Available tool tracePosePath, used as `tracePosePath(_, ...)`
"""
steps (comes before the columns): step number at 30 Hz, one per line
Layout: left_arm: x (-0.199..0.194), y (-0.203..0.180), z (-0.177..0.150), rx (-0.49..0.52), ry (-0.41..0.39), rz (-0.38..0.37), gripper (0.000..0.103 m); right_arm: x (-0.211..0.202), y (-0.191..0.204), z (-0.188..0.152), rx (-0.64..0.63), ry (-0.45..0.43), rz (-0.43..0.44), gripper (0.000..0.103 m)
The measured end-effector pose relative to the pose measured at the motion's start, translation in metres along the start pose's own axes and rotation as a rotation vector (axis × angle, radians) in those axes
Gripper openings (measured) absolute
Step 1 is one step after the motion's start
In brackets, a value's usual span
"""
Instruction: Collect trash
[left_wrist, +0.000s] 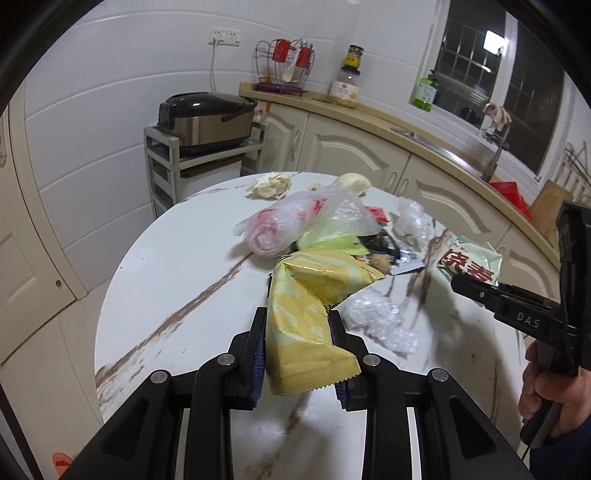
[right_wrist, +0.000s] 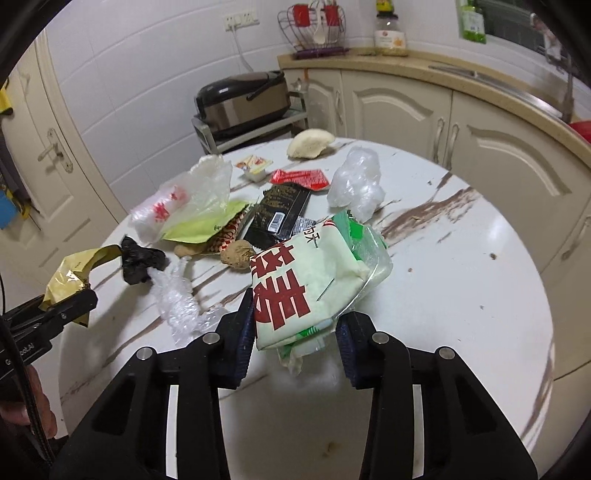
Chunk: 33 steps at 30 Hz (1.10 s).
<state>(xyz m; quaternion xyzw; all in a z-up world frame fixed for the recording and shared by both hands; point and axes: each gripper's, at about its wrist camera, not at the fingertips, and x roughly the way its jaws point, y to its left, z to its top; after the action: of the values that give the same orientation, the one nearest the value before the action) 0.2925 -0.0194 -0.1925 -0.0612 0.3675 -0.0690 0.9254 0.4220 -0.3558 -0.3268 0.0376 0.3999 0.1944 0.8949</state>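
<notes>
Clamped by the left gripper (left_wrist: 297, 347) above the near table (left_wrist: 166, 266), a yellow wrapper (left_wrist: 306, 325) is gripped firmly, but the green packet (right_wrist: 314, 288), hardly pinched by the right gripper (right_wrist: 295, 332), may be dropped.

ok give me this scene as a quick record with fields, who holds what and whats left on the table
left hand-held gripper: shut on yellow foil snack wrapper
right hand-held gripper: shut on pale green packet with red characters
surface: round white marble-look table
still on table: clear plastic bag with red print, black barcode sachet, red sachet, crumpled clear film, walnut
background: dark rice cooker on grey shelf
</notes>
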Motion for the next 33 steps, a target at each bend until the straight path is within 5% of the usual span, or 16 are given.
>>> tracePosePath(1,-0.004,-0.003,0.001,0.007,-0.005,-0.004,0.026,-0.007,-0.001,-0.001,0.004,-0.012,0.004,0.034)
tracePosePath(3,-0.015,-0.019,0.001,0.032,-0.025,-0.018,0.026,-0.022,-0.001,-0.002,0.007,-0.034,0.014,0.012)
tracePosePath(13,-0.028,-0.058,-0.013,0.085,-0.027,-0.046,0.026,-0.043,-0.025,-0.027,0.031,-0.016,0.02,0.012)
tracePosePath(17,-0.023,-0.067,-0.011,0.101,-0.013,-0.056,0.026,-0.043,-0.03,-0.037,0.041,-0.009,0.038,0.002)
tracePosePath(19,-0.021,-0.07,-0.012,0.104,-0.006,-0.061,0.026,-0.041,-0.032,-0.039,0.044,0.006,0.022,0.004)
tracePosePath(20,-0.019,-0.068,-0.01,0.101,-0.004,-0.061,0.026,-0.04,-0.033,-0.04,0.047,0.015,0.006,0.022)
tracePosePath(21,-0.018,-0.067,-0.009,0.099,-0.001,-0.06,0.027,-0.04,-0.034,-0.041,0.049,0.014,-0.015,0.057)
tracePosePath(23,-0.014,-0.065,-0.008,0.096,0.006,-0.058,0.027,-0.043,-0.034,-0.042,0.051,-0.018,-0.02,0.095)
tracePosePath(26,-0.01,-0.064,-0.009,0.09,0.015,-0.057,0.027,-0.043,-0.031,-0.035,0.039,-0.039,-0.025,0.095)
tracePosePath(31,-0.005,-0.067,-0.009,0.089,0.02,-0.058,0.027,-0.004,-0.021,-0.022,-0.034,0.059,-0.073,0.092)
tracePosePath(33,-0.003,-0.066,-0.007,0.087,0.021,-0.054,0.027,0.011,-0.017,-0.025,-0.047,0.1,-0.065,0.08)
